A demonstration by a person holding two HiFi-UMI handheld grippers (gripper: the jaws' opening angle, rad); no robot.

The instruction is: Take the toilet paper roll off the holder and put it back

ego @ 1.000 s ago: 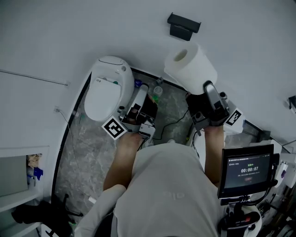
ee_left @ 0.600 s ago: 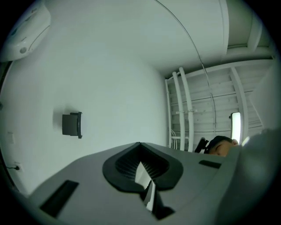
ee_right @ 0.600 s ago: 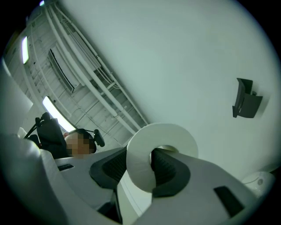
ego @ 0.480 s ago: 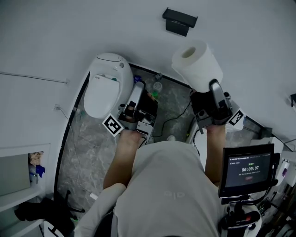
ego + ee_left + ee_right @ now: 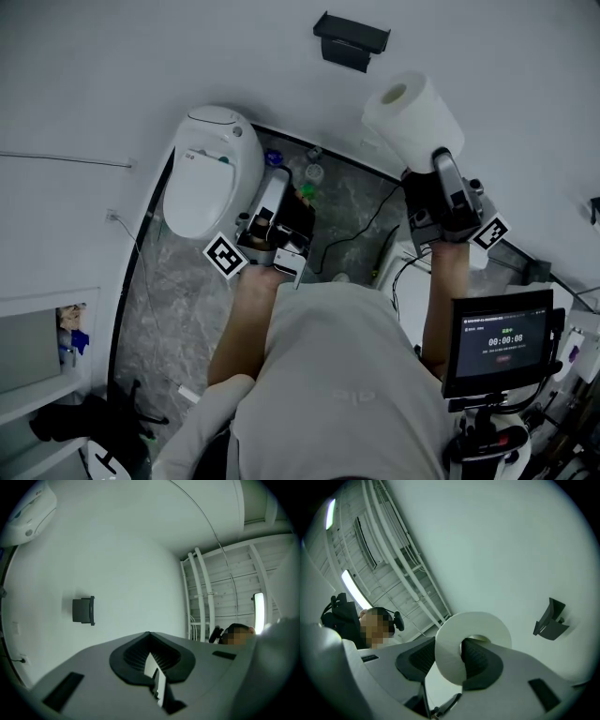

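Observation:
A white toilet paper roll (image 5: 412, 117) is held up in front of the white wall by my right gripper (image 5: 433, 155), below and to the right of the black holder (image 5: 350, 39). In the right gripper view the roll (image 5: 471, 637) fills the jaws of the right gripper (image 5: 450, 660): one jaw sits inside the core, the other outside, pinching the roll's wall. The holder (image 5: 551, 619) hangs bare at the right. My left gripper (image 5: 277, 230) is low over the floor, its jaws together and empty. In its own view the left gripper (image 5: 152, 667) points at the wall with the holder (image 5: 83, 610) to the left.
A white toilet (image 5: 208, 169) stands at the left on the marble floor, with small bottles (image 5: 309, 173) and cables beside it. A screen with a timer (image 5: 502, 342) is at the lower right. Shelves (image 5: 37, 356) line the left edge. A person with a headset (image 5: 375, 625) shows behind.
My right gripper has carried the roll to the right and a little up, away from under the holder. The left gripper has barely moved.

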